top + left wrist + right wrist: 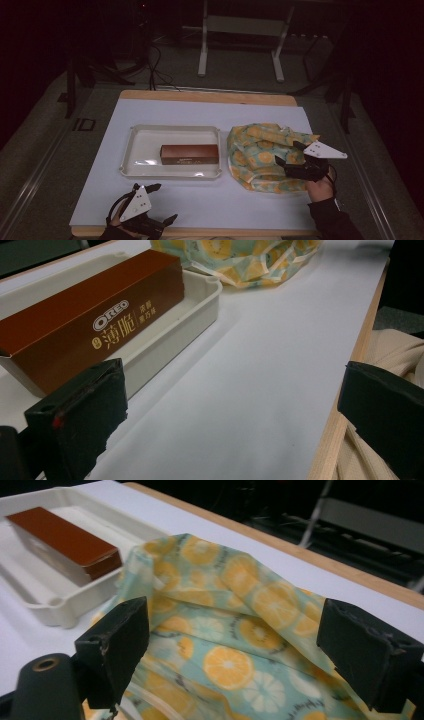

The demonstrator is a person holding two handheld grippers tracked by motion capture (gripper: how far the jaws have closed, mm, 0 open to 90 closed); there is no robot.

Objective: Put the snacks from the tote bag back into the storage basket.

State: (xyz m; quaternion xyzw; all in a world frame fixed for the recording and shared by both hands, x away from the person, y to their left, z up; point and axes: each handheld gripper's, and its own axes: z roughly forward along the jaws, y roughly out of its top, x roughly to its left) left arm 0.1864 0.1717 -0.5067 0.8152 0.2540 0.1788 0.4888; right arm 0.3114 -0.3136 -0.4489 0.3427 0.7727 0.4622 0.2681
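A brown Oreo box [189,154] lies in the white tray [131,145] on the tabletop [200,200]. The right gripper [289,155] hangs over the orange-print cloth bag [260,155], fingers spread wide and empty. The left gripper [162,202], near the tabletop's front edge, is also wide apart, holding nothing.

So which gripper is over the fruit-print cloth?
The right gripper: it sits open above the orange-patterned cloth. The left gripper is at the table's near edge.
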